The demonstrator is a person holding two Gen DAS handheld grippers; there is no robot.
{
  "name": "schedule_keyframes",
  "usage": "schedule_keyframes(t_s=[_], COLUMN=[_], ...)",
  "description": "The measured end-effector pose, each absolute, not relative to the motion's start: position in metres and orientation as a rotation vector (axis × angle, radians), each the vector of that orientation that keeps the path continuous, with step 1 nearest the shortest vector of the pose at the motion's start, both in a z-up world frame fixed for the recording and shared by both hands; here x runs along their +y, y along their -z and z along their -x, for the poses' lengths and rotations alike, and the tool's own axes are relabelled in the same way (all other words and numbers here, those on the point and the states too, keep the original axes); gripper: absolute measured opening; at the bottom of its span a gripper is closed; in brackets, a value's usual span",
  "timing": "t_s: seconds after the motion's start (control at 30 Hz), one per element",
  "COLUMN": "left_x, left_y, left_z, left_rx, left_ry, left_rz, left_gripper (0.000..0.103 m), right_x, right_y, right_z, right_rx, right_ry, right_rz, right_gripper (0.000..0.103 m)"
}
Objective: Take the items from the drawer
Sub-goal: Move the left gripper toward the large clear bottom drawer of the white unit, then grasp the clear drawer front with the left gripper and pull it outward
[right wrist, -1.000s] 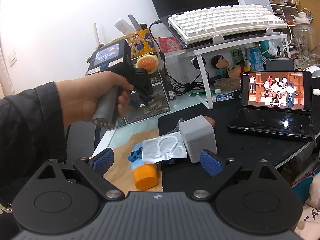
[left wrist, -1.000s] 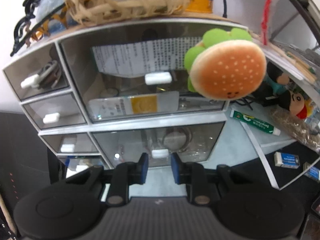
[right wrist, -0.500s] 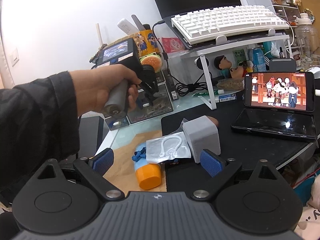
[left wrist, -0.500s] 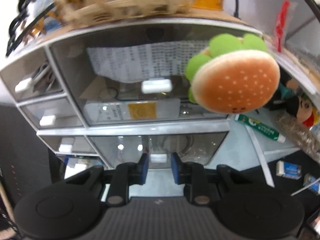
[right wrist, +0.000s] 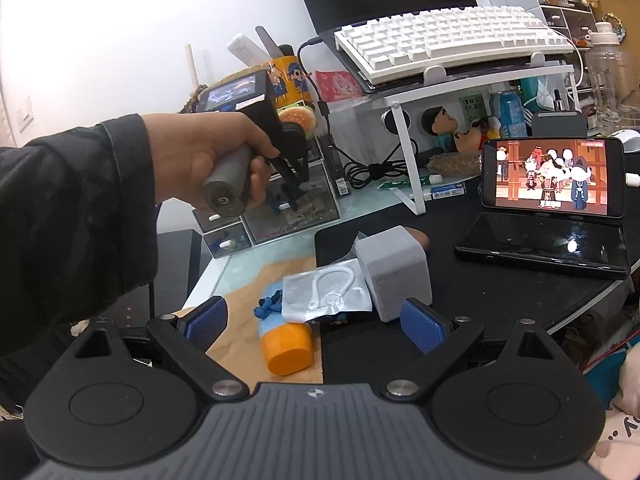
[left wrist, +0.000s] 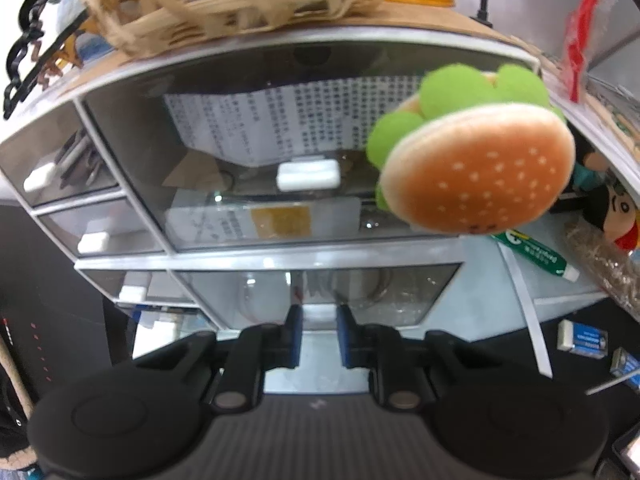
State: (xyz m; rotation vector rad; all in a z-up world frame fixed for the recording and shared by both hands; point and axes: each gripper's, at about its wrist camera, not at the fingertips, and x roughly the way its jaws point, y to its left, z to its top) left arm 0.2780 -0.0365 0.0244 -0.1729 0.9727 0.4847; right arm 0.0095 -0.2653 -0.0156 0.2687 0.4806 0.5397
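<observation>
My left tongs (left wrist: 318, 334) have closed in on the lower drawer's handle (left wrist: 318, 314) — narrowed around it, grip unconfirmed; next, pull. Right tongs (right wrist: 316, 326) wait spread apart.

Lower clear drawer (left wrist: 380, 288): its handle is hidden between the narrowed fingers of the left gripper (left wrist: 318, 332), so contact cannot be told, and its contents show only as blurred glints. Upper drawer (left wrist: 256, 168): right end covered by the burger plush (left wrist: 476, 168), print on the paper inside too blurred to read; woven basket (left wrist: 240, 4) on the cabinet cut off by the top edge. Right wrist view: the hand (right wrist: 212, 160) and left gripper cover most of the cabinet front.
</observation>
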Motion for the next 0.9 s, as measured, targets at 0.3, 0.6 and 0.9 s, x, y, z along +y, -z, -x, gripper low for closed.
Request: schedule_keyframes(t_s=[0.3, 0.6, 0.9], left_x=[-0.041, -0.041, -0.041], left_y=[-0.028, -0.03, -0.032], left_z=[-0.272, -0.255, -0.248], left_rx=[0.984, 0.992, 0.99], left_ry=[-0.473, -0.445, -0.419], left_rz=[0.183, 0.185, 0.187], left_gripper=[0.018, 0.018, 0.018], right_x=[-0.268, -0.267, -0.266], right_y=[0.017, 0.017, 0.016], right_z=[-0.01, -0.008, -0.006], right_rx=[0.484, 0.486, 0.491], right_ry=[-0.542, -0.545, -0.537], right_rz=[-0.273, -0.26, -0.241], right_gripper=[0.096, 0.096, 0.096])
